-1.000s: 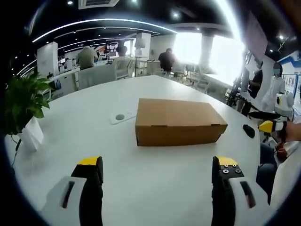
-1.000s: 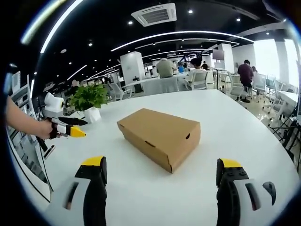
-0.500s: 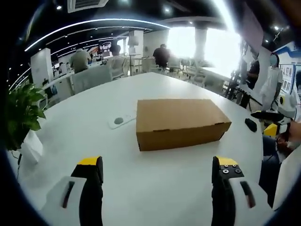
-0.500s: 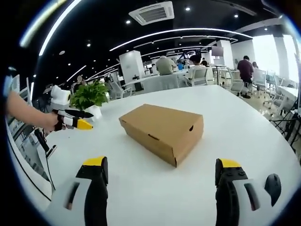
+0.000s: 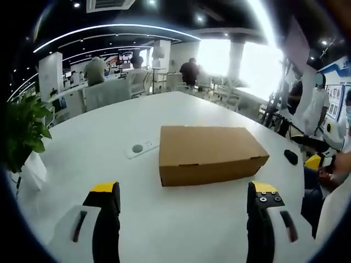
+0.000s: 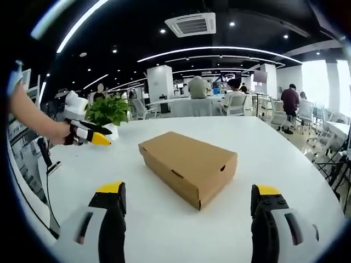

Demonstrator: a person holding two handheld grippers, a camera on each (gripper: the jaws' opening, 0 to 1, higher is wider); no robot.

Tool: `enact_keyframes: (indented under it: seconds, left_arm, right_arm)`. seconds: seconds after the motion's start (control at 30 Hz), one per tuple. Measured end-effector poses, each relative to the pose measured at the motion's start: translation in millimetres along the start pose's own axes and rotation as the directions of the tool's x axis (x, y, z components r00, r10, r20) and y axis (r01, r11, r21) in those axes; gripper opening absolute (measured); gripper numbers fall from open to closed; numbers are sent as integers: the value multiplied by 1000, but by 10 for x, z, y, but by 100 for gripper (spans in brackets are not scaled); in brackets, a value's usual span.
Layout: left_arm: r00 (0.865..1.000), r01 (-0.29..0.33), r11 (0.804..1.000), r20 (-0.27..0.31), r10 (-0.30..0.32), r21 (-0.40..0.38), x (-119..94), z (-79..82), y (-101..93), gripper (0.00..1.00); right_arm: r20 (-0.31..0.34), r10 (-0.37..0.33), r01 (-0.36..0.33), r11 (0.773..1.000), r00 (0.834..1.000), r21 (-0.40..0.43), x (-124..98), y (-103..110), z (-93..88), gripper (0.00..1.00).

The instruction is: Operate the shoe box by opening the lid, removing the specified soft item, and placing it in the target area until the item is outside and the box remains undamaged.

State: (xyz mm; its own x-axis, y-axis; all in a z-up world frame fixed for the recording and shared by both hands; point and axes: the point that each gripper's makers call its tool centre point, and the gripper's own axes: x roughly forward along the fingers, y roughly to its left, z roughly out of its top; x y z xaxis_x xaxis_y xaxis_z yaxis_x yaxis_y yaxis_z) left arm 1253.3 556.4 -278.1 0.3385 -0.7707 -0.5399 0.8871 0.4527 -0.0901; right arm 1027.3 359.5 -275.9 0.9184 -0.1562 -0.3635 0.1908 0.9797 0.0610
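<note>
A closed brown cardboard shoe box (image 5: pixel 208 153) lies on the white round table (image 5: pixel 164 230), its lid down. In the left gripper view my left gripper (image 5: pixel 184 203) stands open a short way in front of the box, nothing between its yellow-tipped fingers. The right gripper view shows the same box (image 6: pixel 189 164) from its corner, with a small round hole in its end wall. My right gripper (image 6: pixel 186 205) is open and apart from the box. The left gripper (image 6: pixel 90 136) also shows at the far left of that view, held by a hand.
A potted green plant (image 5: pixel 24 131) stands at the table's left edge. A small white flat device (image 5: pixel 142 148) lies just left of the box, and a black mouse (image 5: pixel 290 156) lies to its right. People and chairs fill the office behind.
Both cameras have shifted a little. The box has not moved and its lid stays down. In the right gripper view the left gripper has drifted slightly upward and inward.
</note>
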Motion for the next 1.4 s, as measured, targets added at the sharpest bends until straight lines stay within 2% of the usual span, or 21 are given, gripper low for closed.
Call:
enact_keyframes:
  seconds: [0.17, 0.3, 0.4, 0.77, 0.93, 1.0, 1.03, 1.07, 1.1, 1.13, 1.27, 1.4]
  left_arm:
    - [1000, -3, 1000, -6, 3, -4, 20, -15, 16, 98]
    - [1000, -2, 1000, -4, 2, -9, 40, -15, -8, 98]
    - [1000, -3, 1000, -5, 3, -10, 47, -16, -3, 98]
    - [1000, 15, 1000, -15, -15, 0, 118, -8, -40, 98]
    - [999, 23, 1000, -28, -23, 13, 157, -22, -86, 98]
    - [999, 24, 1000, -34, -24, 19, 170, -32, -95, 98]
    - [999, 28, 999, -40, -28, -24, 210, -28, -120, 98]
    - [999, 26, 999, -42, -27, -29, 233, -22, -97, 98]
    - [998, 25, 1000, -50, -25, -5, 241, -21, -132, 99]
    - [998, 17, 999, -57, -15, 39, 222, 23, -115, 99]
    - [999, 13, 1000, -45, -12, 13, 217, 63, -99, 97]
    - [998, -2, 1000, -60, 1, 0, 230, -10, -32, 96]
  right_arm:
    - [-7, -11, 11, 1000, 1000, 13, -2, -32, -31, 91]
    - [-17, -11, 11, 1000, 1000, -13, -12, -25, -44, 89]
    - [-22, -19, 18, 1000, 1000, -26, -14, -39, -46, 95]
    - [-40, -22, 21, 999, 999, -43, 5, -75, -38, 93]
    - [-64, -38, 32, 996, 997, -87, 12, -105, -60, 97]
    - [-80, -53, 43, 992, 995, -115, 17, -131, -77, 95]
    - [-83, -49, 42, 996, 995, -74, 24, -139, -67, 95]
    - [-102, -33, 29, 999, 994, -42, 45, -143, -80, 94]
    - [-94, -22, 18, 999, 995, -38, 73, -114, -57, 93]
    - [-88, 4, -3, 1000, 996, 7, 127, -54, -26, 94]
    - [-88, 25, -25, 1000, 996, 0, 154, -6, -14, 91]
    - [-89, 25, -25, 1000, 996, 3, 172, -36, 7, 91]
